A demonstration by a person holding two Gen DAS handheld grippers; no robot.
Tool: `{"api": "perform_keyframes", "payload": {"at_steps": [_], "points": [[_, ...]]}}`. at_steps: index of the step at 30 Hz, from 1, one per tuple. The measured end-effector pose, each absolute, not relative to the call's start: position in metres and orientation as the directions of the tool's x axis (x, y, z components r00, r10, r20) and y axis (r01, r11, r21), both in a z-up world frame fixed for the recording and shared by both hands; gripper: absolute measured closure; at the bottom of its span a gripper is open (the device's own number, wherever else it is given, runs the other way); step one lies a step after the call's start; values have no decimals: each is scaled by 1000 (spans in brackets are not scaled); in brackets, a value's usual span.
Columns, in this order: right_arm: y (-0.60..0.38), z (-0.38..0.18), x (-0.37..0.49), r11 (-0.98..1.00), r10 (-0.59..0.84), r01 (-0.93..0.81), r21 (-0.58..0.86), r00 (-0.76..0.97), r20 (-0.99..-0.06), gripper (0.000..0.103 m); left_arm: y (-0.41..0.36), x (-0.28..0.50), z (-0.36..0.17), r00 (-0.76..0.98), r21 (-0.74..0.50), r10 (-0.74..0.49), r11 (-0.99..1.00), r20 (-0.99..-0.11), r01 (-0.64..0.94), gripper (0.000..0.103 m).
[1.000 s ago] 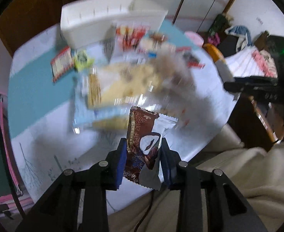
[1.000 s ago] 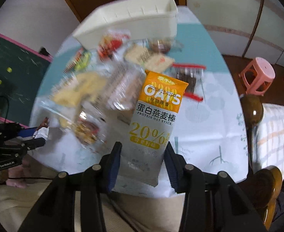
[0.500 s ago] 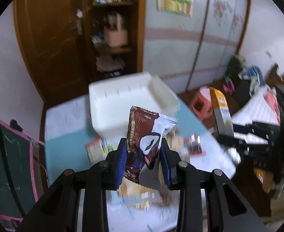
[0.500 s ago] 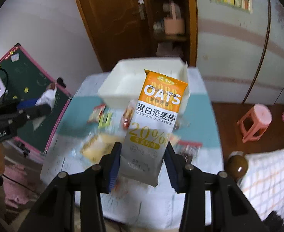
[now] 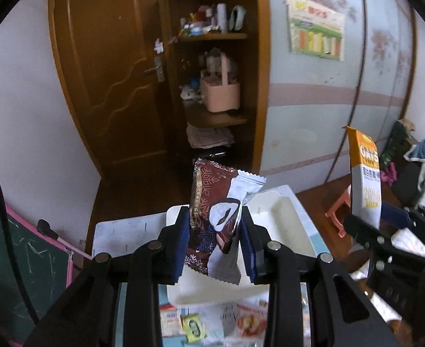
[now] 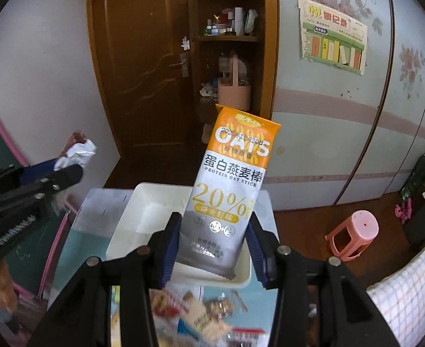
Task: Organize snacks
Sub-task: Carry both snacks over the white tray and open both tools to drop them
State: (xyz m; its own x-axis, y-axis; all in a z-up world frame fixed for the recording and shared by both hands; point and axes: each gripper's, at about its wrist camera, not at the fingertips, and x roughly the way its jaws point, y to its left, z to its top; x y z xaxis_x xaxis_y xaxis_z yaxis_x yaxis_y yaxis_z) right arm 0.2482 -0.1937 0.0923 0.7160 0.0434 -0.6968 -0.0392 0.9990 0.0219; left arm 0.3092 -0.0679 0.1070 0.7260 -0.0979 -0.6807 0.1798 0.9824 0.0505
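My left gripper (image 5: 215, 243) is shut on a brown and white snack packet (image 5: 216, 217) and holds it upright above the white bin (image 5: 281, 219). My right gripper (image 6: 215, 245) is shut on an orange and white oat stick packet (image 6: 229, 185), upright over the near side of the same white bin (image 6: 151, 211). The right gripper and its packet (image 5: 365, 185) show at the right of the left wrist view. The left gripper and its packet (image 6: 76, 149) show at the left of the right wrist view.
Loose snack packets (image 5: 195, 322) lie on the table in front of the bin, also in the right wrist view (image 6: 200, 315). A pink stool (image 6: 354, 234) stands on the floor at the right. A wooden door (image 6: 143, 72) and shelves (image 6: 229, 57) are behind the table.
Both grippers have risen and tilted up from the snack pile toward the white bin, each keeping its packet. The view went from the table top to the bin and back wall.
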Motion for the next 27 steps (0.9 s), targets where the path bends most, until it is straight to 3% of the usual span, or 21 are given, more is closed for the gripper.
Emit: {"api": "perform_keyframes", "payload": {"at_steps": [10, 19, 20, 21, 23, 27], "points": [[-184, 4, 305, 999, 45, -41, 26, 596, -801, 58, -91, 391, -10, 612, 84, -9, 989, -791, 124, 72], [-179, -47, 319, 999, 33, -50, 9, 509, -860, 57, -91, 394, -58, 557, 126, 40, 985, -829, 117, 69], [-180, -51, 322, 999, 33, -49, 10, 500, -866, 57, -89, 392, -59, 549, 126, 44, 986, -835, 113, 60], [-181, -55, 322, 999, 31, -45, 10, 493, -870, 57, -87, 391, -60, 540, 121, 44, 987, -841, 108, 35], [-181, -63, 322, 999, 36, -40, 19, 479, -877, 57, -81, 387, -64, 513, 99, 36, 991, -857, 95, 0], [-186, -74, 317, 992, 123, -21, 126, 437, -891, 52, -75, 382, -70, 480, 85, 33, 993, -876, 87, 1]]}}
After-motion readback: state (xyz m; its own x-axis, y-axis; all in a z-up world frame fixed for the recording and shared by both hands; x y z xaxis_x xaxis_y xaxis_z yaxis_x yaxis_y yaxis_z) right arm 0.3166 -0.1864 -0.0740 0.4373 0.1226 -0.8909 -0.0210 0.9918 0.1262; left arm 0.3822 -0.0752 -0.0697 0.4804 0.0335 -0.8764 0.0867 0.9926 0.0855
